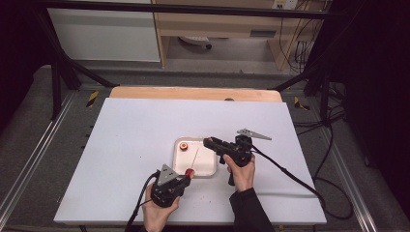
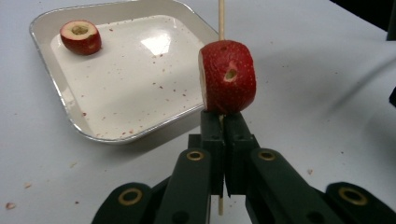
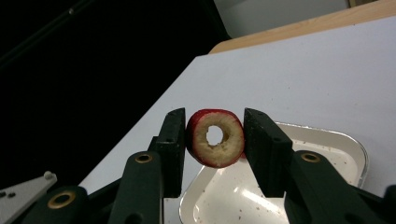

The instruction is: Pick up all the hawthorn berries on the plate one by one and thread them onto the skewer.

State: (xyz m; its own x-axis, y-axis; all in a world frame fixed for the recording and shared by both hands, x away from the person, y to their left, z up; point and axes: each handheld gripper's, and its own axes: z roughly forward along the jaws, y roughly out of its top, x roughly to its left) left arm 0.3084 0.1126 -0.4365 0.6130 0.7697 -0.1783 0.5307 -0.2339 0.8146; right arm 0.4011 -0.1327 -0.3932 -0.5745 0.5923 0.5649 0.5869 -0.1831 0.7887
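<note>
My left gripper [image 1: 186, 176] [image 2: 223, 122] is shut on a thin wooden skewer [image 2: 221, 18] that carries a red apple slice [image 2: 229, 83] [image 1: 189, 172] just past the jaws. The skewer [image 1: 195, 157] points out over the white square tray [image 1: 210, 170]. My right gripper [image 1: 209, 142] [image 3: 214, 140] hovers above the tray's far right corner, shut on a cored apple ring [image 3: 215, 138], red skin outside, pale flesh facing the camera. Another cored apple piece [image 1: 183, 146] [image 2: 80, 36] lies in the tray's far left corner.
The tray [image 2: 116, 133] [image 3: 343, 140] is speckled with red bits and sits mid-table on a white board [image 1: 135, 145]. A wooden table edge [image 1: 193, 93] runs along the back. Cables [image 1: 290, 176] trail off to the right of the right hand.
</note>
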